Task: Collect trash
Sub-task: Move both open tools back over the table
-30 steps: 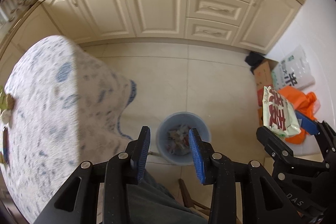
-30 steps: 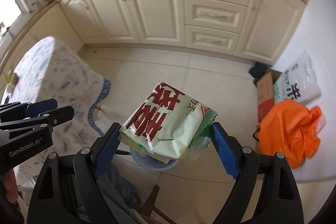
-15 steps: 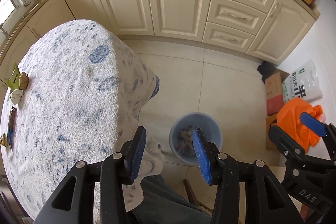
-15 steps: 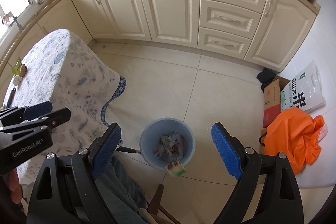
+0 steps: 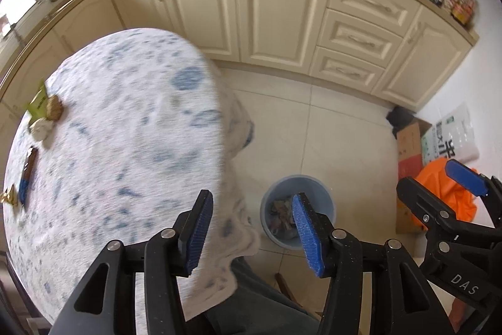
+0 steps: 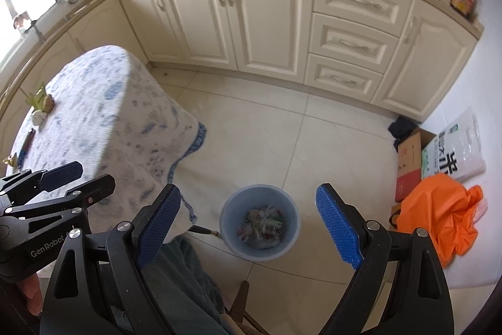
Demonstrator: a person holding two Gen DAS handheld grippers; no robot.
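A blue trash bin (image 6: pixel 259 220) stands on the tiled floor with wrappers inside; it also shows in the left wrist view (image 5: pixel 313 187). My right gripper (image 6: pixel 248 229) is open and empty, high above the bin. My left gripper (image 5: pixel 251 234) is open and empty over the table's near edge. On the table's far left lie a green wrapper (image 5: pixel 37 105), a brown lump (image 5: pixel 55 112), a white crumpled piece (image 5: pixel 40 129) and a brown-and-blue wrapper (image 5: pixel 26 175).
The table has a blue-patterned white cloth (image 5: pixel 125 146). Cream kitchen cabinets (image 6: pixel 266 21) run along the back. An orange bag (image 6: pixel 439 215), a cardboard box (image 6: pixel 409 162) and a white sack (image 6: pixel 461 146) sit on the floor at the right. My trouser leg (image 6: pixel 182 288) is below.
My right gripper opened and let go of the green-and-white snack bag, which fell into the bin. My left gripper swung left toward the table.
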